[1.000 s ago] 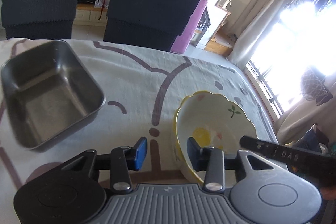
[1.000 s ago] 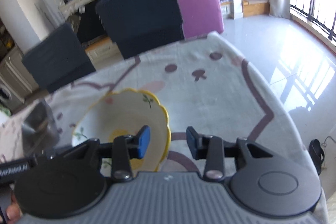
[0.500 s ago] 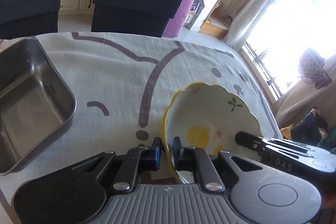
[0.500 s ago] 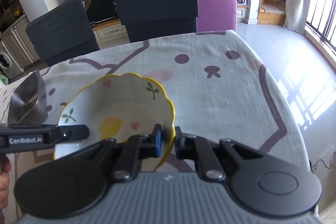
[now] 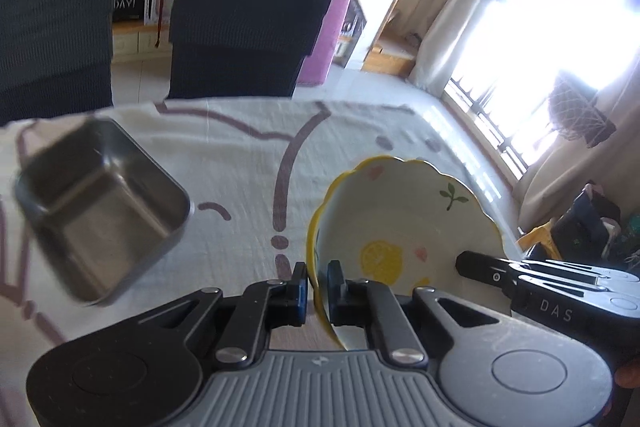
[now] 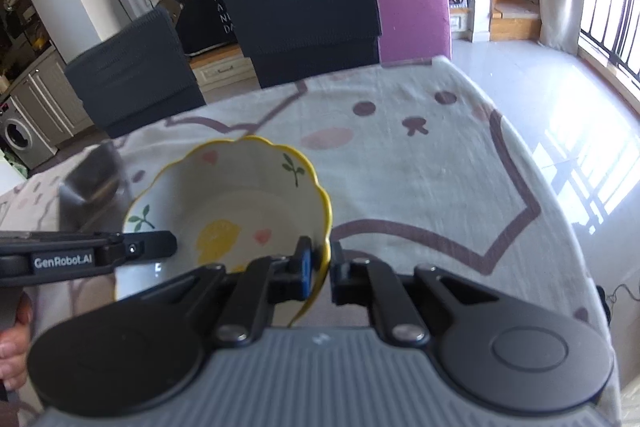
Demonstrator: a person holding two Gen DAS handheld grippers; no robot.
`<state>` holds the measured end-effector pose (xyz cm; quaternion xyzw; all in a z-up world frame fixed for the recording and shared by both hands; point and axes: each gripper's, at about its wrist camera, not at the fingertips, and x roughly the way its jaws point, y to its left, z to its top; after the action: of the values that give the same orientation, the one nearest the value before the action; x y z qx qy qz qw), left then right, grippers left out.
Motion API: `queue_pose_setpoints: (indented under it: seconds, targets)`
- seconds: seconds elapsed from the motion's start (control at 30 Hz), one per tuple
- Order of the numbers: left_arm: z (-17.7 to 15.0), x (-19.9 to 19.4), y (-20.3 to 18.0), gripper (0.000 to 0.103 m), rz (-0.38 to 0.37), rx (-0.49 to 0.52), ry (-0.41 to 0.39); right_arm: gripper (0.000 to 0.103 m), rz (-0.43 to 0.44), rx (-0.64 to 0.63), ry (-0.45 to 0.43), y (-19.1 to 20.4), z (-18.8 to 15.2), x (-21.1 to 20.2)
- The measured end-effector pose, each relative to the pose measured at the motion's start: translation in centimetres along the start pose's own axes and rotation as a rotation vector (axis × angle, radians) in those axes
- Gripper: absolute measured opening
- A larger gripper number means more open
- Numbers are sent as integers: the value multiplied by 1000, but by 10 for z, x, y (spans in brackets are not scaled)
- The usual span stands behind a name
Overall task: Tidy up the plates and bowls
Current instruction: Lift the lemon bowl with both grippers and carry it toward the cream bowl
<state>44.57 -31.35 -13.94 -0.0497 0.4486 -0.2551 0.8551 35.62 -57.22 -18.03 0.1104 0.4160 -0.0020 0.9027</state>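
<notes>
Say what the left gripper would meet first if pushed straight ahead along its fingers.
The left gripper is already shut on the bowl rim; past it probably the tablecloth right of the steel tray, though depth is unclear.

Glazed glossy ceramic bowl (image 5: 404, 223), brushed dull steel tray (image 5: 100, 211) at left of frame, woven matt cloth tablecloth (image 5: 248, 163), matt black plastic gripper fingers (image 5: 336, 287).

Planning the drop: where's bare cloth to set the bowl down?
Open tablecloth between the steel tray and the bowl, stretching to the chairs. More free cloth right of the bowl toward the window-side edge in the right wrist view. Crowded near both grippers.
</notes>
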Motion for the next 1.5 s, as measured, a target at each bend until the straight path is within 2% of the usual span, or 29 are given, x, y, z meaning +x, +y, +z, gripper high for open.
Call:
queue_pose_setpoints:
  seconds: [0.27,0.47,0.67,0.9,1.2,1.5]
  targets:
    - [-12,-104,-2,9,9,29,-96,11,16,-21,-73,52,-9,-86]
    - [-36,-177,17,9,37,19,-140,11,63,-23,-102,101,-26,-139]
    - [-66,-241,49,9,69,-10,-169,11,106,-51,-101,155,-48,-173]
    - [-110,-300,94,9,97,-47,-183,11,163,-97,-79,214,-79,-190]
    - [-171,-338,141,9,148,-84,-144,11,227,-152,-11,271,-128,-184]
    - [-209,-333,168,9,150,-129,-72,11,241,-160,75,296,-161,-166]
